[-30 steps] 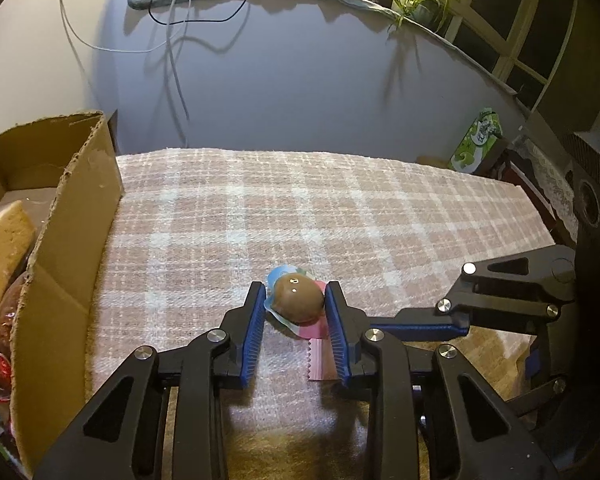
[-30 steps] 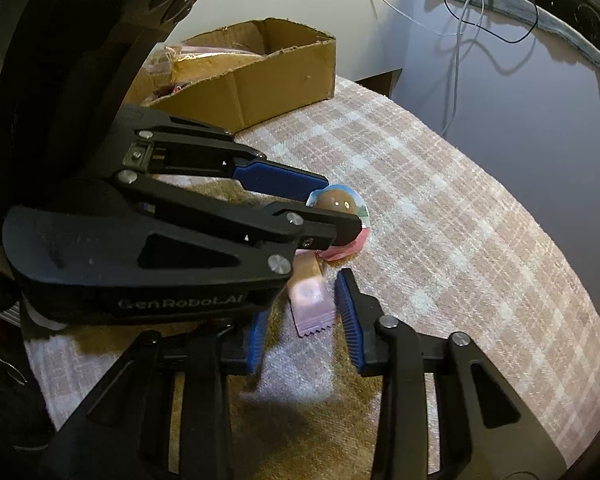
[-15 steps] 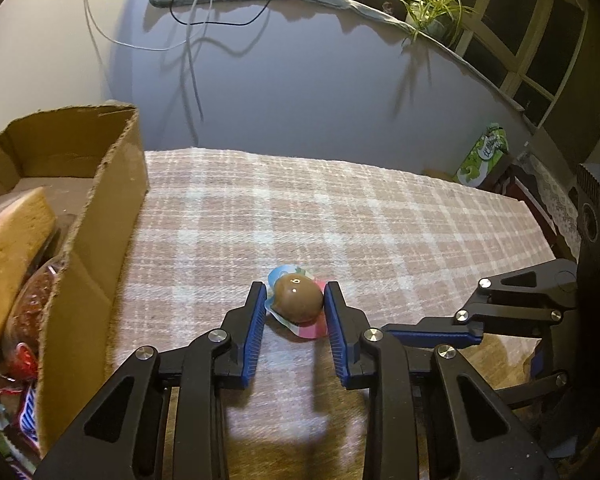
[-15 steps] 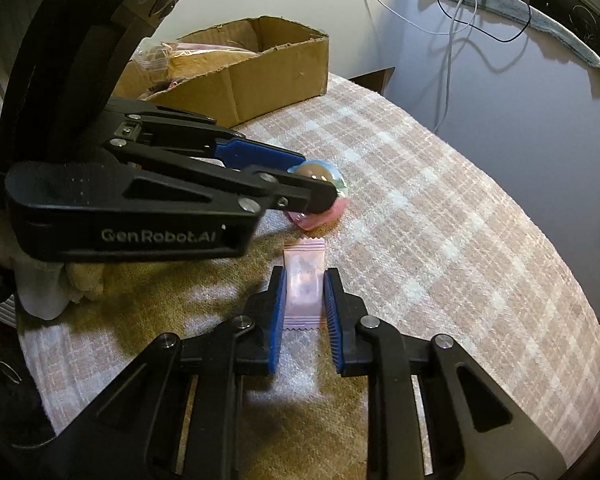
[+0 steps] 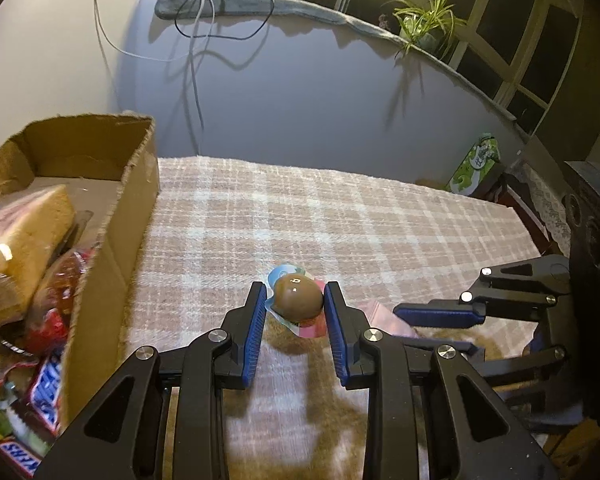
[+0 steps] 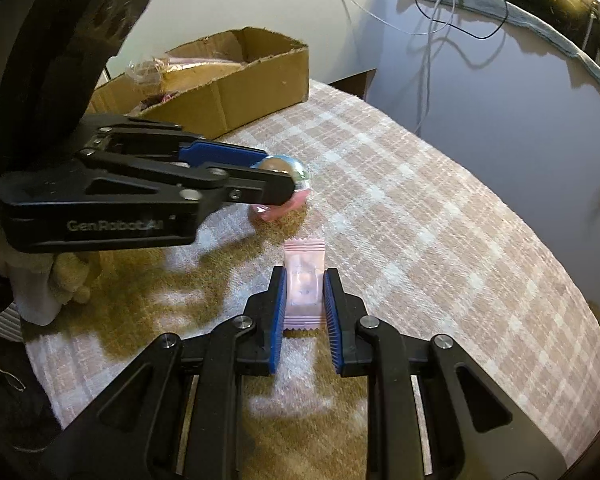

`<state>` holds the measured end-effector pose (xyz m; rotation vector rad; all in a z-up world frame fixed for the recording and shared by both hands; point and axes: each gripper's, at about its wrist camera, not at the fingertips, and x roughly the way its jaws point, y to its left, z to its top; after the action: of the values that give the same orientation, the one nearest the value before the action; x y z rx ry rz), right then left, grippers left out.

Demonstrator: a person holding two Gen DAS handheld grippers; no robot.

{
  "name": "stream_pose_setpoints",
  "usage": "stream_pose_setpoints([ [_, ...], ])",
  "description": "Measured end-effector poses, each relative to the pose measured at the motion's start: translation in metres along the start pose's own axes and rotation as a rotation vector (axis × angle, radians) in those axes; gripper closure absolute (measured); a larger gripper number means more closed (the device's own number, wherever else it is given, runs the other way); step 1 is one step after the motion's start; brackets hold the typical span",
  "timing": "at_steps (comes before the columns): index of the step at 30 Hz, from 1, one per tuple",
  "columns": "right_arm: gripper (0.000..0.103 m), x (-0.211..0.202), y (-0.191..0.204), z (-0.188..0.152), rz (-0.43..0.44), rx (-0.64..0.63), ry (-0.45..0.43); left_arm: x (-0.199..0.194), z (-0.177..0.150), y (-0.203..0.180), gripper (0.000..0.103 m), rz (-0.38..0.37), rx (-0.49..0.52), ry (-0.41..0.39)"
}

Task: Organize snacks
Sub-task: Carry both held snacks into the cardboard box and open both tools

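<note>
Left wrist view, from its left edge: a cardboard box [image 5: 100, 216] stands on the checked cloth [image 5: 340, 216] covering the surface, its open top showing a wrapped sponge cake [image 5: 28, 236], red packets and Snickers bars [image 5: 40, 392] at the near end. To the right of the box, the left gripper [image 5: 294, 308] has its blue pads pressed on both sides of a chocolate egg snack [image 5: 298, 298], a brown dome in a blue and pink wrapper, held clear of the cloth with its shadow below. Further right, the right gripper [image 5: 432, 332] reaches in from the side, a pink edge showing between its fingers. A potted plant [image 5: 424, 28] sits on the window ledge behind.

Right wrist view, left to right: the left gripper [image 6: 276, 184] crosses from the left, clamped on the egg snack [image 6: 284, 172], with the box [image 6: 236, 92] beyond it. Nearer the middle, the right gripper [image 6: 304, 300] is closed narrowly on a pink sachet [image 6: 304, 280], whose far end sticks out past the fingertips; whether it touches the cloth [image 6: 440, 240] I cannot tell. The egg snack and the sachet are near each other but apart.
</note>
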<state>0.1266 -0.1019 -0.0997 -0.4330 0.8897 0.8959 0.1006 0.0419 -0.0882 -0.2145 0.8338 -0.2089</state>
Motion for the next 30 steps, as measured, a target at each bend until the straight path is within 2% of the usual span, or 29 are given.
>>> stream_pose_setpoints([
  [6,0.084,-0.019,0.007,0.005,-0.008,0.026,-0.041,-0.032,-0.001,0.004,0.075,0.004,0.001,-0.054],
  [12,0.084,-0.035,0.031,0.023,0.003,0.006,-0.093,-0.068,-0.005,0.015,0.075,0.033,-0.012,-0.115],
  [20,0.084,-0.036,0.069,0.049,0.031,-0.038,-0.133,-0.104,-0.015,0.04,0.075,0.074,-0.047,-0.167],
  [30,0.084,-0.034,0.098,0.068,0.05,-0.057,-0.16,-0.133,-0.029,0.066,0.075,0.121,-0.083,-0.209],
])
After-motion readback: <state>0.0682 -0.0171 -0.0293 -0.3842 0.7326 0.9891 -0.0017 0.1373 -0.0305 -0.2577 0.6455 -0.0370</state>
